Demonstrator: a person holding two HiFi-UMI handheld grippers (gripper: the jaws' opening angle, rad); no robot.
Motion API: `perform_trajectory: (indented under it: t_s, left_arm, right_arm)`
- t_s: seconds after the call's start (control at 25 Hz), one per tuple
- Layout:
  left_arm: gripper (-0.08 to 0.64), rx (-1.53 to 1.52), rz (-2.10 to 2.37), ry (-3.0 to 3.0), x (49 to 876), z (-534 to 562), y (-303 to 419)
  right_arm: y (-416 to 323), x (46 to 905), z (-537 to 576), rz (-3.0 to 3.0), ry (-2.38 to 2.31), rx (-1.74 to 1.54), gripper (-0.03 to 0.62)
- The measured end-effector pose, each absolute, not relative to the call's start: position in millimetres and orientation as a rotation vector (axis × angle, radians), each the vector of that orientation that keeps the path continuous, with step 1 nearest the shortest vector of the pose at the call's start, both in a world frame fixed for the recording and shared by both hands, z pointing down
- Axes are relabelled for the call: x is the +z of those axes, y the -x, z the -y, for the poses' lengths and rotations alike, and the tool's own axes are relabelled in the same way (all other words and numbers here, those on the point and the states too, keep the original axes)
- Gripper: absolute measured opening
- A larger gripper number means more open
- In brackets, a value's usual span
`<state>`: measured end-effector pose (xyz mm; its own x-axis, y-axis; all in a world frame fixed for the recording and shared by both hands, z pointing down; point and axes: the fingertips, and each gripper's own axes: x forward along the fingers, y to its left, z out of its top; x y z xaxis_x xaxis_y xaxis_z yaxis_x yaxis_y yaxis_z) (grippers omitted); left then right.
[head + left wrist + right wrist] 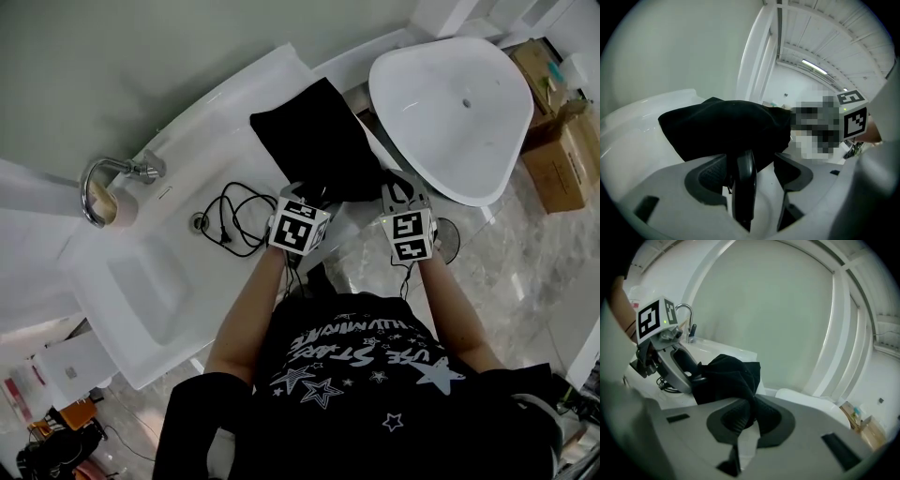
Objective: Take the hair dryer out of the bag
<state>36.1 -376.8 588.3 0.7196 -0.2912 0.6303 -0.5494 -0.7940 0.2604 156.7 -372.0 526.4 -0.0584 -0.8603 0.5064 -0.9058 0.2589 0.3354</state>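
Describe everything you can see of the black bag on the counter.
The black bag is soft, matte cloth, lying limp and crumpled on the white counter beside the basin. The right hand-held gripper is shut on a fold at its near edge; the left hand-held gripper, jaws apart, reaches that same edge.

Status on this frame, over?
Right gripper shut on bag fabric. Left gripper open, dark handle-like part between jaws. Cord lies loose on counter.
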Motion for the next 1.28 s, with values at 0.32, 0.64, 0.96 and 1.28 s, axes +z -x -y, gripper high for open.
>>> perform_trajectory:
  t_s: [0.32,0.64,0.96,1.28]
  left_arm:
    - [0.297,0.852,0.683,-2.442,596.1,395.0,-45.1]
    - [0.229,0.879,0.763,-2.406,607.6,405.9,-52.3]
    - [0.206,0.929,0.742,-2.412,609.0,405.9,-52.1]
    - [0.203,0.939,0.713,-2.446,602.8,399.9,-52.5]
  right_arm:
    - [-153.3,526.0,377.0,1.911,-1.604,0.109,0.026]
    - [-150.6,529.4,378.6,1.910,-1.609,0.121,0.026]
    - [-152.4,527.6,386.4,1.909,-1.602,0.113,0.023]
    - [-161.2,511.0,396.6,1.940,-1.608,0.064,0.021]
